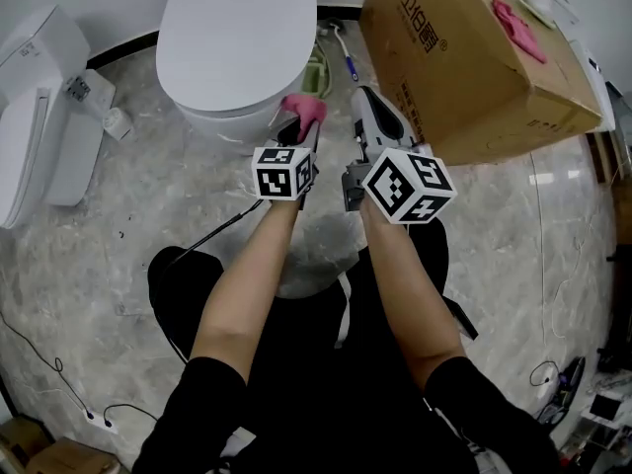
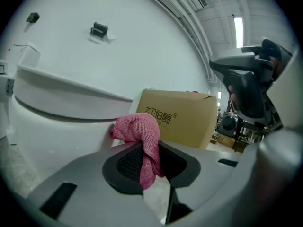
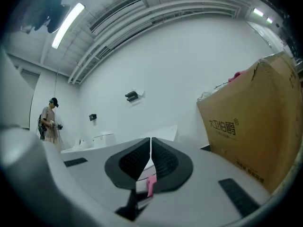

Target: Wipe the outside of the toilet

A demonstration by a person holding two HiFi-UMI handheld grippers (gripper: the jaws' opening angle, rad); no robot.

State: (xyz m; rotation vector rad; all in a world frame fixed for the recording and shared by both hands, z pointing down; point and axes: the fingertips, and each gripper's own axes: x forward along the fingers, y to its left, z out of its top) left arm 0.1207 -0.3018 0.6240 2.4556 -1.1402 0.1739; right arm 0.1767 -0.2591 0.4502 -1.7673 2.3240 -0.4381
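The white toilet (image 1: pixel 232 42) stands at the top middle of the head view, its lid down. My left gripper (image 1: pixel 296 126) is shut on a pink cloth (image 1: pixel 306 110), and the cloth's bunched end rests against the toilet's front right side. In the left gripper view the pink cloth (image 2: pixel 142 141) hangs out from between the dark pads, next to the toilet bowl (image 2: pixel 57 126). My right gripper (image 1: pixel 373 109) is held beside it to the right, in front of the cardboard box. Its jaws (image 3: pixel 150 161) are shut with nothing between them.
A large cardboard box (image 1: pixel 464 62) stands right of the toilet with a pink cloth (image 1: pixel 518 28) on top. A toilet brush (image 1: pixel 341 52) lies between them. Another white toilet (image 1: pixel 35 117) stands at the left. A cable (image 1: pixel 212 233) runs over the marble floor. A person (image 3: pixel 49 122) stands far off.
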